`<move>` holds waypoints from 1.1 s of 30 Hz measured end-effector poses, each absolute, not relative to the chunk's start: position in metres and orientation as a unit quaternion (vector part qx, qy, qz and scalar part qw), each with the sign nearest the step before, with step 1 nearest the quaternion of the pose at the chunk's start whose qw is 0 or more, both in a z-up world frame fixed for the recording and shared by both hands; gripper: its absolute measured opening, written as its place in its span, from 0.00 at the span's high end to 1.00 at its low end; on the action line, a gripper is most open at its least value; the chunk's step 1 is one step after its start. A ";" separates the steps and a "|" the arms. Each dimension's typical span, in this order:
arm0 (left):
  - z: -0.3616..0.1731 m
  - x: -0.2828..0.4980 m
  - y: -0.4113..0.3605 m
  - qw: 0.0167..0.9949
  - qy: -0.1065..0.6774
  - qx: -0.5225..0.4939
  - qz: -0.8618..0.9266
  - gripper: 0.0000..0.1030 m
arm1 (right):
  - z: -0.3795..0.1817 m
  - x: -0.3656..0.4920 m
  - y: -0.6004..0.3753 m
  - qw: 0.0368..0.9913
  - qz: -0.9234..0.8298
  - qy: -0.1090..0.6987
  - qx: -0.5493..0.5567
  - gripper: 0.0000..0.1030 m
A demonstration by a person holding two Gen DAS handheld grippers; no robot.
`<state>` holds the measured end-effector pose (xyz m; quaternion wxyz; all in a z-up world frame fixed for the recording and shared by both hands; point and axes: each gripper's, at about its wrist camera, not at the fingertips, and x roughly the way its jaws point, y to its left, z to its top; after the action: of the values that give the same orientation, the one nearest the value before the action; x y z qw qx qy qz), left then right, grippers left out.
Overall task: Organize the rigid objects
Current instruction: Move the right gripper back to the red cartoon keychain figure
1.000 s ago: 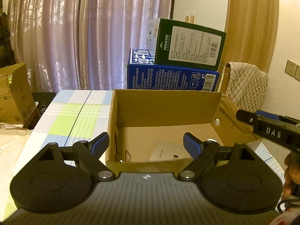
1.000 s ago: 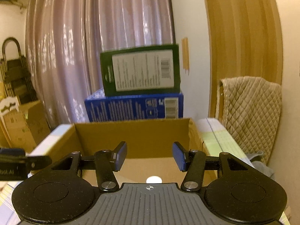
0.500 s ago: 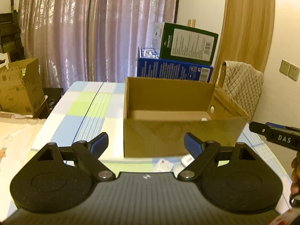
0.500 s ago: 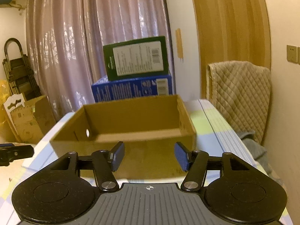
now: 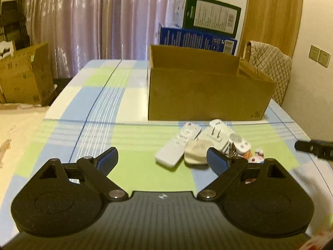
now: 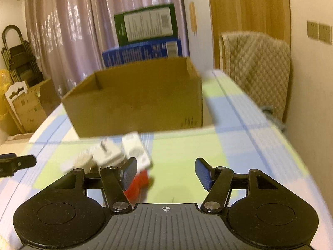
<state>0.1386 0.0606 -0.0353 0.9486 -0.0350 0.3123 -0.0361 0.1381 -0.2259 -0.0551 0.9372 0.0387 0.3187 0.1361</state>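
Observation:
An open brown cardboard box [image 5: 208, 95] stands on the checked tablecloth [image 5: 116, 112]. In front of it lies a small heap: a white remote [image 5: 179, 143], a white plug adapter [image 5: 218, 135], a cream round piece [image 5: 197, 152] and small red-and-white items [image 5: 255, 156]. My left gripper [image 5: 162, 162] hovers short of the heap, its jaws opening with nothing between them. In the right wrist view the same box [image 6: 137, 104] and a blurred heap show, with white adapters [image 6: 135, 150] and a red item [image 6: 137, 185]. My right gripper [image 6: 165, 173] is just right of them, jaws opening and empty.
Behind the box are a blue carton [image 5: 197, 39] and a green carton [image 5: 210, 16] stacked before a pink curtain. A quilted chair [image 5: 270, 68] stands at the right, another cardboard box [image 5: 25, 77] on the floor at left. The right gripper's tip [image 5: 312, 148] enters the left view.
Both grippers have pulled back from above the box and sunk lower. The heap of small objects in front of the box has come into view. Both pairs of jaws stand wider.

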 end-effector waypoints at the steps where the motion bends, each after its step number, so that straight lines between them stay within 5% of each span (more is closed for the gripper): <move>1: -0.037 0.138 0.061 0.949 0.312 -0.034 -0.037 0.13 | -0.058 0.135 -0.223 0.935 0.140 0.323 0.037 0.42; 17: -0.056 0.142 0.065 0.942 0.328 -0.042 -0.061 0.12 | -0.075 0.164 -0.190 0.894 0.257 0.360 -0.077 0.42; 24: -0.062 0.149 0.057 0.939 0.335 -0.034 -0.073 0.10 | -0.091 0.181 -0.191 0.856 0.321 0.387 -0.117 0.25; 33: -0.065 0.159 0.046 0.938 0.333 -0.029 -0.087 0.10 | -0.106 0.218 -0.190 0.834 0.355 0.404 -0.126 0.24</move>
<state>0.1589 0.0455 -0.0649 0.9385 -0.0294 0.3330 -0.0865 0.2182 -0.1896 -0.1063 0.8336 -0.1260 0.4040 0.3550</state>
